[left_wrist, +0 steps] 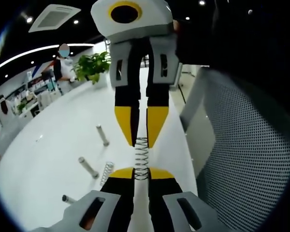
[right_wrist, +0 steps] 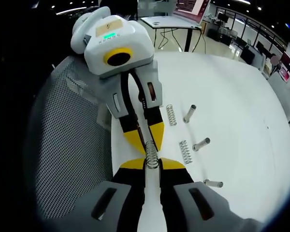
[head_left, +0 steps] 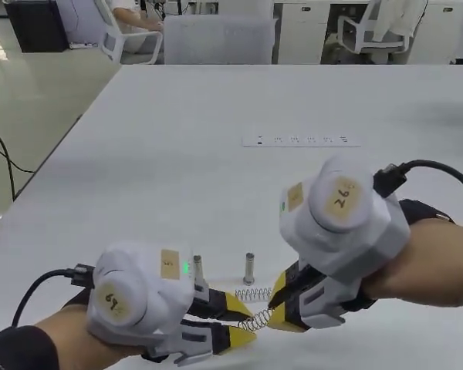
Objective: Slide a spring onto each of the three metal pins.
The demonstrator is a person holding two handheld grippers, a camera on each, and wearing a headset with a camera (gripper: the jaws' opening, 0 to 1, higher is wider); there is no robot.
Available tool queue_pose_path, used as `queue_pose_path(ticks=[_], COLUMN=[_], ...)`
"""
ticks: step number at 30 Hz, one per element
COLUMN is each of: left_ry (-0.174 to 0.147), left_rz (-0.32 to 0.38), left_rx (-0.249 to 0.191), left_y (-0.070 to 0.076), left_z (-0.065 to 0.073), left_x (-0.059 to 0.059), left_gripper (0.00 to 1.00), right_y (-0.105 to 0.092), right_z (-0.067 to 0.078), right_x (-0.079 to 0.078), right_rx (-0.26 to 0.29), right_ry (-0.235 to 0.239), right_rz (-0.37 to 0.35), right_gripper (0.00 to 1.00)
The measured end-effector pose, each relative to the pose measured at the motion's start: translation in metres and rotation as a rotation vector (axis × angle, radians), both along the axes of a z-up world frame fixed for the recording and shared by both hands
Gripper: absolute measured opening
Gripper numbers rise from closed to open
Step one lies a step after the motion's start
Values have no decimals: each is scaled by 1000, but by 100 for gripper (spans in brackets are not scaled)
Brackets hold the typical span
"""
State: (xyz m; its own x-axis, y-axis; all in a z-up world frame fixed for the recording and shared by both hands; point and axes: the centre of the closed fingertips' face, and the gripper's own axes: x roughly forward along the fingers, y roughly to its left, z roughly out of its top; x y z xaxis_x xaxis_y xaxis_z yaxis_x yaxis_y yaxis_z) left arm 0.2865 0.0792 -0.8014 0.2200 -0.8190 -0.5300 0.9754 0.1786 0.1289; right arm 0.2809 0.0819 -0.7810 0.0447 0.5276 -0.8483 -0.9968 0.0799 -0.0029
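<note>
Held spring (left_wrist: pixel 141 157): bridges the two grippers, lower centre of the head view, by the tabletop's (head_left: pixel 216 154) near edge.
Left gripper (left_wrist: pixel 141 174): fingers narrow, pinching one end.
Right gripper (right_wrist: pixel 151 165): fingers narrow, pinching the other end.
Hidden: the spring's ends sit inside the tips; in the head view the left gripper's body covers part of the pin row.
Pins (right_wrist: pixel 201 144): three, upright, with two loose springs (right_wrist: pixel 184 151) lying beside them.
Room: tabletop runs wide toward the upper frame; chair (left_wrist: pixel 251 145) just past the near edge.

The left gripper (head_left: pixel 243 325) has a rounded white shell (head_left: pixel 143 297), a round tan sticker (head_left: pixel 112 302) marked 64, a green light (head_left: pixel 185 268), and black jaws with yellow tips. A black cable (head_left: pixel 38 285) leaves its rear, beside a black sleeve (head_left: pixel 15 348). The right gripper (head_left: pixel 278 307) looks alike, its label (head_left: pixel 341 196) marked 26, with a thicker black lead (head_left: pixel 440 169).
</note>
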Motion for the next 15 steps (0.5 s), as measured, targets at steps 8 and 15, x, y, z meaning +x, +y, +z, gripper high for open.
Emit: queue_pose_path(ticks=[8, 15], left_ry=[13, 17], left_rz=[19, 20], left_rx=[-25, -56], left_y=[1, -1], left_z=[3, 9], left_x=[2, 2], left_gripper=[2, 2], right_y=[3, 3], right_z=[4, 0], right_x=[3, 1], right_rx=[82, 114], right_ry=[12, 49], right_rz=[-31, -54], right_gripper=[11, 14])
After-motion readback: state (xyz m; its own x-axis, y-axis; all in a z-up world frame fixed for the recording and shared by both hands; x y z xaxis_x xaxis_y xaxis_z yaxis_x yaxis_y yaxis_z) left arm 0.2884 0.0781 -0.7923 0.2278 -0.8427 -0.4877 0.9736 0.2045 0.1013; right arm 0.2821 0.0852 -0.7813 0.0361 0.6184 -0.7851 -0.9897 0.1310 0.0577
